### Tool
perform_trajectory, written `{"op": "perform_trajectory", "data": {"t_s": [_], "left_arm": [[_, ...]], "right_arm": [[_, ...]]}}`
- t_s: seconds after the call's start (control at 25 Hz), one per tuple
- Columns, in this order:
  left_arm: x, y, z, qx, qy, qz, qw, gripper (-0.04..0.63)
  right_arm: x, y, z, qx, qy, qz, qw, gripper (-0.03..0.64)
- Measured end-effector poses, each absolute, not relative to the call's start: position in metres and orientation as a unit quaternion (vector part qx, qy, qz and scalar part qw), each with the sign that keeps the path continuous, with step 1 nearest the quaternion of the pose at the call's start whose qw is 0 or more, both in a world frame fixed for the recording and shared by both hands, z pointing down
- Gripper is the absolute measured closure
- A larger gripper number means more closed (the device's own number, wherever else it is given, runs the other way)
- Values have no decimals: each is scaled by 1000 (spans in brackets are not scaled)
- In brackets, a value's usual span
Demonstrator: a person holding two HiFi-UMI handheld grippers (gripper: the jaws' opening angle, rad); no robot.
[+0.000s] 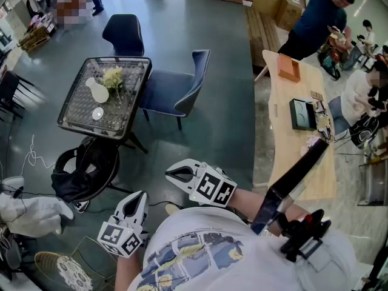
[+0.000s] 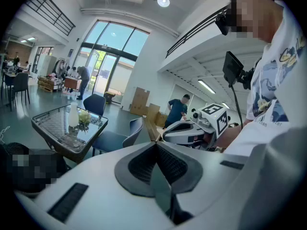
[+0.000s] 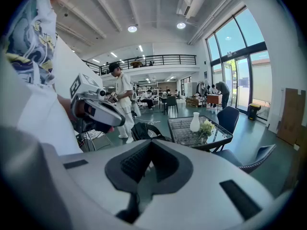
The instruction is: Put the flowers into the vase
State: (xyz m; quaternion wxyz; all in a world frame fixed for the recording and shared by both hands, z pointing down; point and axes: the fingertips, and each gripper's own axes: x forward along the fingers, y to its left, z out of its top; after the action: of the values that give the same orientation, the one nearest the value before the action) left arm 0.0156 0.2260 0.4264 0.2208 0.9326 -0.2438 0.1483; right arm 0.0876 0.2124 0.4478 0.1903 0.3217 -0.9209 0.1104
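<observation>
A white vase stands on a glass table far ahead at upper left, with a bunch of pale yellow-green flowers beside it. Both grippers are held close to my body, well short of the table. My left gripper is shut and holds nothing; my right gripper is shut and holds nothing too. In the left gripper view the jaws meet, with the vase and flowers far off. The right gripper view shows its jaws together, the vase and the flowers.
Two blue chairs stand by the glass table, and a black bag sits on a seat at its near side. A small white disc lies on the glass. A long wooden table with people around it runs along the right. Cables lie on the floor at left.
</observation>
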Motion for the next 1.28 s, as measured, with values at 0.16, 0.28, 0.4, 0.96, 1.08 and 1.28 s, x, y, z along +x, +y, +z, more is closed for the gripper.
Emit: {"op": "perform_trajectory", "data": {"t_s": [0.16, 0.28, 0.4, 0.96, 1.08, 1.28], "left_arm": [[38, 230, 424, 931, -251, 151, 220, 586], [56, 235, 423, 929, -261, 152, 212, 586], [68, 243, 425, 924, -278, 152, 216, 586], [54, 215, 436, 923, -281, 149, 218, 586], [36, 184, 442, 926, -270, 146, 220, 586], [7, 117, 440, 939, -235, 131, 216, 586]], "right_arm": [[106, 221, 449, 306, -925, 113, 193, 609], [123, 231, 455, 293, -929, 114, 195, 609], [137, 241, 461, 278, -933, 121, 193, 609], [153, 206, 483, 320, -915, 160, 185, 606], [141, 173, 487, 340, -906, 167, 191, 595], [113, 105, 492, 362, -890, 188, 204, 568]]}}
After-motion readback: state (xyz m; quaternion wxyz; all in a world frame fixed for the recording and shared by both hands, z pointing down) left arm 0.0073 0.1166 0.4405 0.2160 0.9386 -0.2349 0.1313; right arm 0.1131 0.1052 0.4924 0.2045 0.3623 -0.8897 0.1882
